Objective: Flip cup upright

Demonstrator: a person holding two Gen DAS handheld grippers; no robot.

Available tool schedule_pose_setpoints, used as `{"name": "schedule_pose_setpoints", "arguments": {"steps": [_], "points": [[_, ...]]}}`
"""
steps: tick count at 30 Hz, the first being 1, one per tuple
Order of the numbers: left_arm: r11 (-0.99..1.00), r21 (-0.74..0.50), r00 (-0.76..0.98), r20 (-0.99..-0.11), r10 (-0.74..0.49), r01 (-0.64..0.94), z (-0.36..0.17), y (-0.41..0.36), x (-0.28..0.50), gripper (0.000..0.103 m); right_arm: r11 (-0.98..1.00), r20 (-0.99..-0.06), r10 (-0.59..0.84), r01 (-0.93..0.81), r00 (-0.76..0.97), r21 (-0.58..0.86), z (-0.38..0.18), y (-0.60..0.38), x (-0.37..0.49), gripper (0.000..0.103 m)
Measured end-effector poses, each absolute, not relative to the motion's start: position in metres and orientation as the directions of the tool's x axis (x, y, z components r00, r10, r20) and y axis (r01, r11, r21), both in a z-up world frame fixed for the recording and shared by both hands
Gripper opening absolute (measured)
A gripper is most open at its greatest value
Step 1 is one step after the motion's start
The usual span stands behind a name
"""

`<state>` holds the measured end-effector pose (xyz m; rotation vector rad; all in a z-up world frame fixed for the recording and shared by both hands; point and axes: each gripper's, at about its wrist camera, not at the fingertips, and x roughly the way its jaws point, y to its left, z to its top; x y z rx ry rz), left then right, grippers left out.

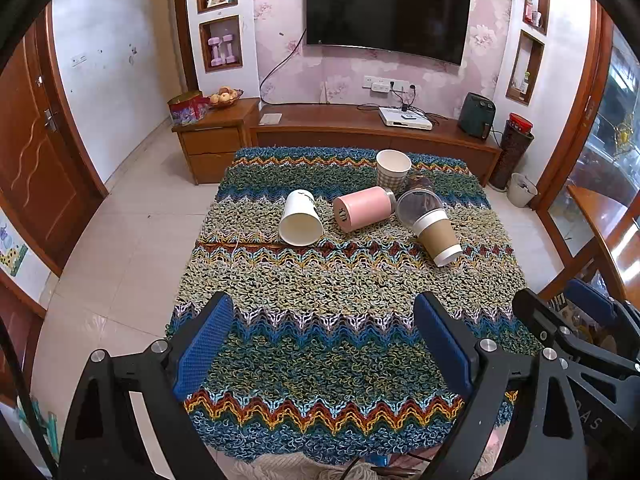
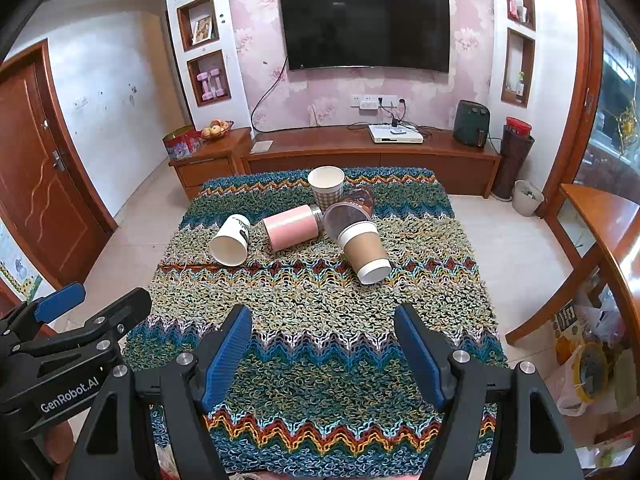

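Several cups lie on a table under a colourful knitted cloth [image 1: 320, 320]. A white paper cup [image 1: 301, 218] [image 2: 231, 240] lies on its side, mouth toward me. A pink tumbler [image 1: 363, 208] [image 2: 291, 227] lies on its side beside it. A brown-sleeved paper cup [image 1: 438, 238] [image 2: 365, 251] lies on its side, and a clear plastic cup [image 1: 418, 200] [image 2: 347, 210] lies behind it. A checked paper cup [image 1: 393, 169] [image 2: 326, 186] stands upright at the back. My left gripper [image 1: 324, 344] and right gripper [image 2: 322, 350] are both open and empty, well short of the cups.
A wooden TV cabinet [image 1: 360, 128] stands behind the table under a wall TV [image 1: 386, 12]. A wooden door [image 1: 36, 152] is at the left. A wooden side table [image 2: 600, 232] with bags beneath it is at the right. Tiled floor surrounds the table.
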<state>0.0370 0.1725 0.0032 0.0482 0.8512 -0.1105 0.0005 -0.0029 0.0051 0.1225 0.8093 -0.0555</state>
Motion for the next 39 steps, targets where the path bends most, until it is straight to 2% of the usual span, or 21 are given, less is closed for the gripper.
{"name": "schedule_pose_setpoints", "arguments": {"steps": [39], "points": [[0.996,0.008,0.674,-0.737,-0.056,0.092,0.011,0.178,0.05,0.093,0.991,-0.706,-0.036,0.118,0.708,0.068,0.01,-0.007,0.011,0.074]]}}
